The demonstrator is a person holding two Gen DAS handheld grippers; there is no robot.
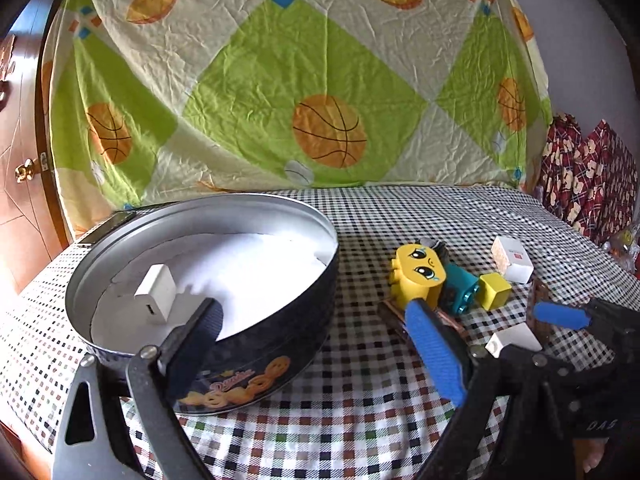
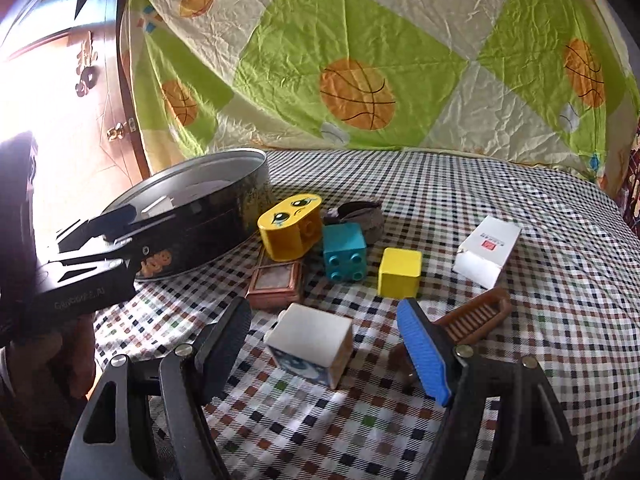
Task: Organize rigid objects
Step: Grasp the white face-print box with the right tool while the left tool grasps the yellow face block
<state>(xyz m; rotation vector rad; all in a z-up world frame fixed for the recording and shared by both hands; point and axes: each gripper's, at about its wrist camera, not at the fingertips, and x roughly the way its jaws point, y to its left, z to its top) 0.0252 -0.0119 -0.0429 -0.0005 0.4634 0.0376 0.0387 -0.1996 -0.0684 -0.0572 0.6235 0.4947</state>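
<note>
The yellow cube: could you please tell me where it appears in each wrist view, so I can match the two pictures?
Left wrist view: the yellow cube sits right of centre, just right of the teal brick.
Right wrist view: the yellow cube sits right of centre, again right of the teal brick, beyond the open right gripper.
Shared landmark: the round biscuit tin, on the left in both.

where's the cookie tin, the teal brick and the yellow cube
cookie tin [image 1: 256,364]: left wrist view, dark outer side wall.
teal brick [image 2: 345,252]: right wrist view, studded front face.
yellow cube [image 2: 400,266]: right wrist view, top face.
</note>
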